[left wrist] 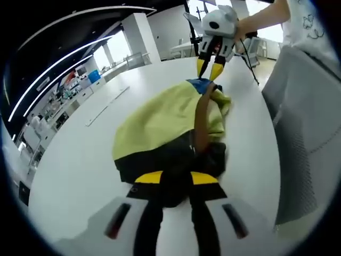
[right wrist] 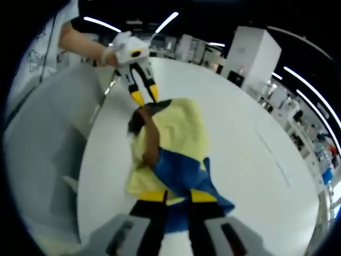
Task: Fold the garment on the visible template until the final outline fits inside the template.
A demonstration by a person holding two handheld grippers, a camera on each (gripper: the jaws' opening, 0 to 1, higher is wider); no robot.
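Left gripper view: left gripper (left wrist: 176,181) fingers clamp the garment (left wrist: 160,125) at its black end, frame centre on the white counter (left wrist: 80,170); right gripper (left wrist: 209,69) pinches the blue end. Judging mid-fold; next, bring the ends together. Right gripper view shows the blue panel (right wrist: 184,173) spread, no template visible.

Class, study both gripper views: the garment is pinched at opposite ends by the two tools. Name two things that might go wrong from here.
1. The garment lies bunched, with a brown strip twisted across it; folding now may lock in wrinkles and leave an uneven outline.
2. The left tool holds the black end and the right tool the blue end; uneven pulling might slip one corner free or drag the cloth across the white table.
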